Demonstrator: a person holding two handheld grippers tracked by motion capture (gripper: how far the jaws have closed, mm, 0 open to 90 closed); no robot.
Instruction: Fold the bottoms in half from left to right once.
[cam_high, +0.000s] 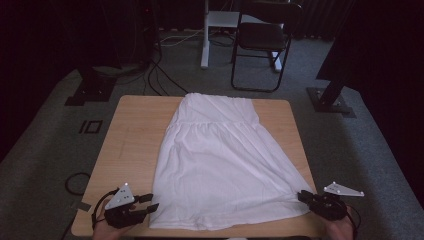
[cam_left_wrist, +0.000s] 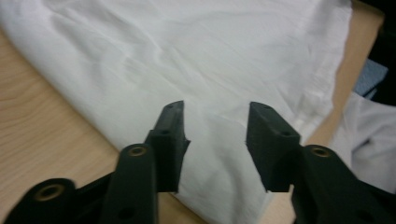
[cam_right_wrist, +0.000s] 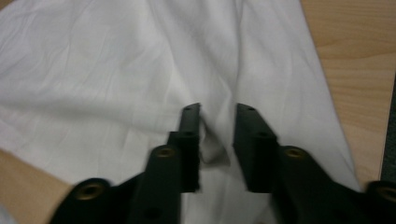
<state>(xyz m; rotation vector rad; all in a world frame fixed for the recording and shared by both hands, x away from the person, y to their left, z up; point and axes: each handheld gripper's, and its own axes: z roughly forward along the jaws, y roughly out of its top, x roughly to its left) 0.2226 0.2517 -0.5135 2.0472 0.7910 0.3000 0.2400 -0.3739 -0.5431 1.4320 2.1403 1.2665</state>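
High view: white dress spread flat on wooden table, hem toward both grippers. Grey carpet beyond, black folding chair and cables at the far side. Left gripper just beside the hem's left corner; right gripper at its right corner.

Left gripper view: left gripper released, jaws wide apart over cloth, tabletop alongside.

Right gripper view: right gripper jaws narrowly apart, a raised fold of cloth between them; whether clenched, cannot tell.
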